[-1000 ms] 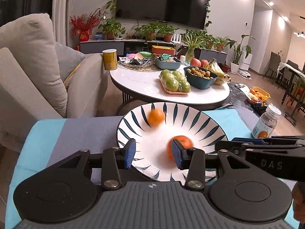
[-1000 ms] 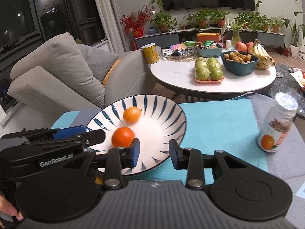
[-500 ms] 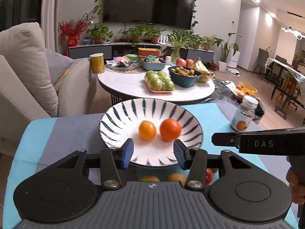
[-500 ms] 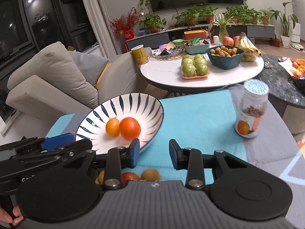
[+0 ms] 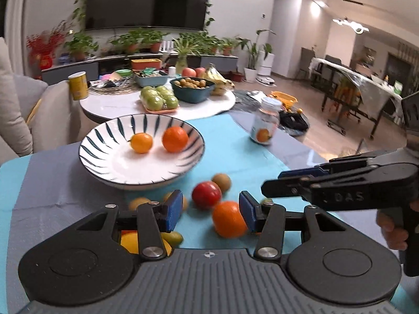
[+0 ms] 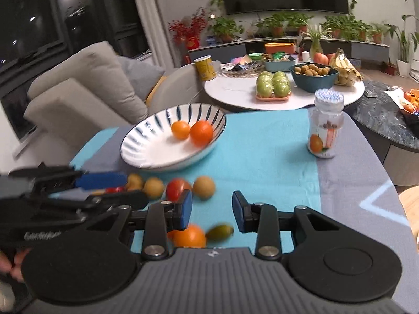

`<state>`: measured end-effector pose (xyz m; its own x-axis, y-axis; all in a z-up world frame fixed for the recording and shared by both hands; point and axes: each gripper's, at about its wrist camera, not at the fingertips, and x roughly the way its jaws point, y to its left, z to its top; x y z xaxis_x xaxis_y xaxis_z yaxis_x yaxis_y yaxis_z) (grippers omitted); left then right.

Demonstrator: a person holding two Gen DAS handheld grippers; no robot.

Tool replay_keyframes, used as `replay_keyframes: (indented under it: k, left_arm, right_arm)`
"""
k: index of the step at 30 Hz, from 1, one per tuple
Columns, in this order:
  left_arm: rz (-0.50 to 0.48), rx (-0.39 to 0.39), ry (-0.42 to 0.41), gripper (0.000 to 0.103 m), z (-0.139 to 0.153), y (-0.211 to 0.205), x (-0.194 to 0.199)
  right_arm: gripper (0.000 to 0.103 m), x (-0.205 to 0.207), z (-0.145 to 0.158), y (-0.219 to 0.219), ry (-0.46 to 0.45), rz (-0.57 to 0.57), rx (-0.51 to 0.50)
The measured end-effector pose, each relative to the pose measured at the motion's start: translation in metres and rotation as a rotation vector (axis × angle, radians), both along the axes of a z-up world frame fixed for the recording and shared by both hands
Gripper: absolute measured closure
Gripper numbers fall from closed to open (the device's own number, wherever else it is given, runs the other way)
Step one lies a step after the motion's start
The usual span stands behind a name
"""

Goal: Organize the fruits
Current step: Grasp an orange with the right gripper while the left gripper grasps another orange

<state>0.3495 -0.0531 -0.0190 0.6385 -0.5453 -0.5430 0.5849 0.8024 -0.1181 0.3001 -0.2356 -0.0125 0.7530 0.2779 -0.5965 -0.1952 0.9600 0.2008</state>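
I hold my left gripper [image 5: 209, 209] low and level over the cloth, fingers apart with nothing gripped; an orange [image 5: 228, 219] sits just inside the right finger, a red fruit [image 5: 206, 195] just ahead of the gap. The striped bowl [image 5: 104, 164], holding two oranges, lies beyond the fingertips. My right gripper [image 6: 211, 210] hovers level alongside, fingers spread too, another orange [image 6: 189, 236] beneath its left finger.
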Motion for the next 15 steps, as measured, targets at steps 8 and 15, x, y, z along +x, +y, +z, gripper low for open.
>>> replay_keyframes:
  k: [8,15]
  left_arm:
    - [-0.009,-0.016,0.014,0.059,-0.003,0.0,0.0]
    - [-0.016,-0.009,0.023,0.06,-0.006,-0.003,-0.002]
  right_arm:
    - [0.039,-0.015,-0.015,0.007,0.043,0.119,-0.032]
    - [0.039,-0.005,-0.019,0.013,0.049,0.13,-0.038]
